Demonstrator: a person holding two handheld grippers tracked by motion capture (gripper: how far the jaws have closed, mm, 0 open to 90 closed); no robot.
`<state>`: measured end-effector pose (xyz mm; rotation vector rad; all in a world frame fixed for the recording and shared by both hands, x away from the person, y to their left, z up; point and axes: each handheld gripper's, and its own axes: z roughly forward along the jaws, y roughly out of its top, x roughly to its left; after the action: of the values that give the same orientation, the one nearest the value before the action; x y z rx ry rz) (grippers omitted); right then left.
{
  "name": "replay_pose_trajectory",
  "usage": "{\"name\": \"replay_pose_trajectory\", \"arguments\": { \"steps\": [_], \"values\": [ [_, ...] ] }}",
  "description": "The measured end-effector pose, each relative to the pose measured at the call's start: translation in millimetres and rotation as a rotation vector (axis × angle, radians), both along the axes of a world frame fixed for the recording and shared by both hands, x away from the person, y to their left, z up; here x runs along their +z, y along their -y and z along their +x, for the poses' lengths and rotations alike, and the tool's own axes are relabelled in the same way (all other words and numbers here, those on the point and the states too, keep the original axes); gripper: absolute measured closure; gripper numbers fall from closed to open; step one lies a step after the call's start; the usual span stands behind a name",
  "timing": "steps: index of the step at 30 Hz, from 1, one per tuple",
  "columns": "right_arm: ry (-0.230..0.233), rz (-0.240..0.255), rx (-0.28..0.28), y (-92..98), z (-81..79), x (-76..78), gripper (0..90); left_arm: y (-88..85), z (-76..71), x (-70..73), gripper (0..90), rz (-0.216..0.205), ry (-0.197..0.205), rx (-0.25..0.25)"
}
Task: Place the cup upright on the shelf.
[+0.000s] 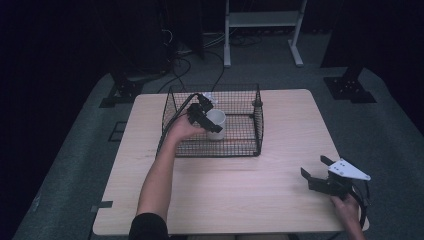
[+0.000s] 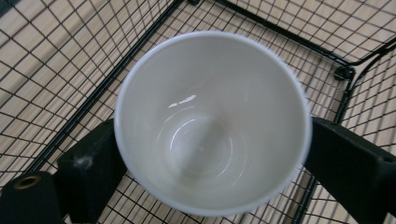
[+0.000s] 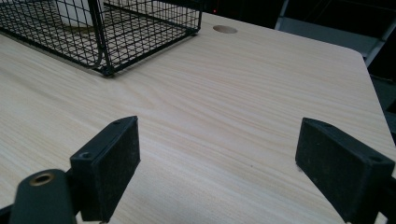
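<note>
One white cup (image 2: 212, 121) sits pinched in the left tongs (image 1: 202, 114) inside the wire basket (image 1: 256, 127) — whether arriving or leaving, I cannot tell; right tongs (image 1: 320, 172) hover spread over the surface (image 1: 240, 190).

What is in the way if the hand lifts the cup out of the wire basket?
Nothing visible blocks a straight lift. The left tool has its jaws on either side of the white cup, and the wire basket is open on top. Sideways, the basket's mesh walls stand around the cup.
</note>
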<state>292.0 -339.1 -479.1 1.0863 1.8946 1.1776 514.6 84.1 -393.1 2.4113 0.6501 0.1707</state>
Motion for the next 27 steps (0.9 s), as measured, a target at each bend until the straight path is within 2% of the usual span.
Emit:
{"name": "replay_pose_trajectory", "arguments": {
  "steps": [3, 14, 21, 27],
  "values": [
    [-0.001, -0.001, 0.001, -0.2, 0.0, 0.0, 13.1, -0.5, -3.6, 4.2, 7.4, 0.009, 0.017, 0.006],
    [-0.002, -0.002, 0.0, -0.2, 0.3, 0.0, 13.1, -9.0, -13.0, 19.7, 5.8, -0.017, 0.071, 0.028],
    [-0.002, -0.002, -0.001, -0.3, 0.1, 0.0, 13.1, -19.0, -23.9, 30.8, 5.8, -0.028, 0.11, 0.04],
    [-0.002, -0.002, -0.003, -0.3, 0.3, 0.0, 13.1, -26.1, -34.6, 38.6, 5.8, -0.043, 0.12, 0.039]
  ]
}}
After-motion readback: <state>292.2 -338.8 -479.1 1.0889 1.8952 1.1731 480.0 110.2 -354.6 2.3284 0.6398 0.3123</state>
